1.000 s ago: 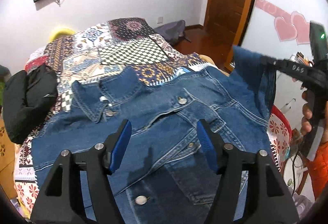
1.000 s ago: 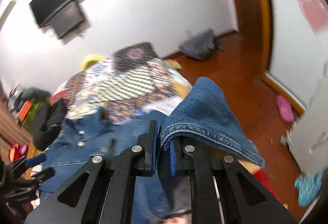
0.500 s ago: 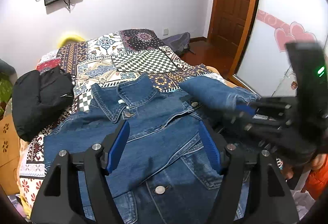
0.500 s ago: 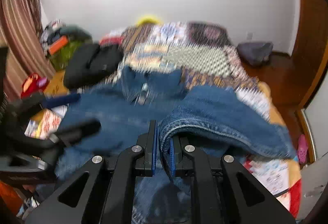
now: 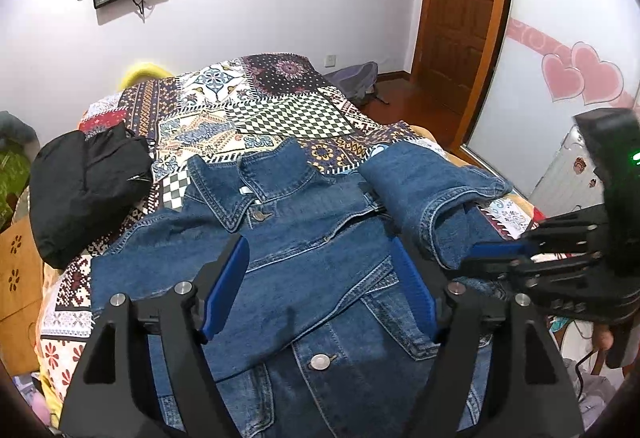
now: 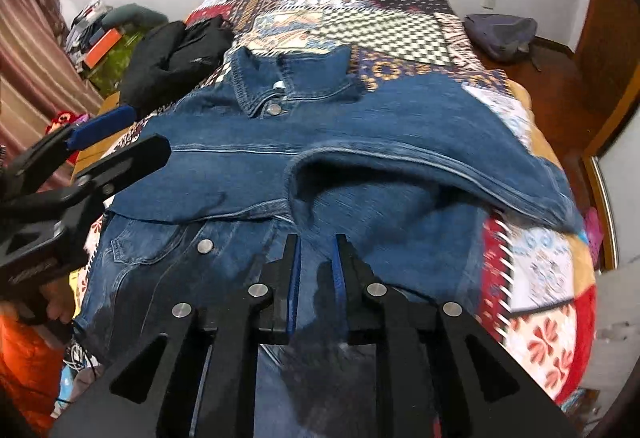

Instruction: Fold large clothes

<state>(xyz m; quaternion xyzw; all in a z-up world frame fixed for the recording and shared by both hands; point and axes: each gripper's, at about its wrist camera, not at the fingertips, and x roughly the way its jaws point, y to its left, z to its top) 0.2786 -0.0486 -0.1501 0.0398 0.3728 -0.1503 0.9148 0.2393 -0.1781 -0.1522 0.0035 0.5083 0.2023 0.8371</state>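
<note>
A blue denim jacket [image 5: 304, 250] lies front-up on the patchwork bed, collar towards the far wall. Its right sleeve [image 5: 424, 181] is folded in over the chest; it also shows in the right wrist view [image 6: 420, 141]. My left gripper [image 5: 320, 286] is open and empty, hovering over the jacket's middle. My right gripper [image 6: 316, 266] is slightly open and empty, just above the jacket below the folded sleeve cuff. It shows at the right in the left wrist view [image 5: 496, 258]. The left gripper shows at the left in the right wrist view [image 6: 116, 137].
A black bag [image 5: 84, 185] lies on the bed left of the collar. The patchwork quilt [image 5: 280, 117] covers the bed. A grey backpack [image 6: 500, 33] lies on the wooden floor by the door [image 5: 464, 9]. Clutter sits along the bed's left side.
My right gripper carried the right sleeve in over the jacket's chest, then opened and let it go. The left gripper stayed open, pulling back slightly above the jacket.
</note>
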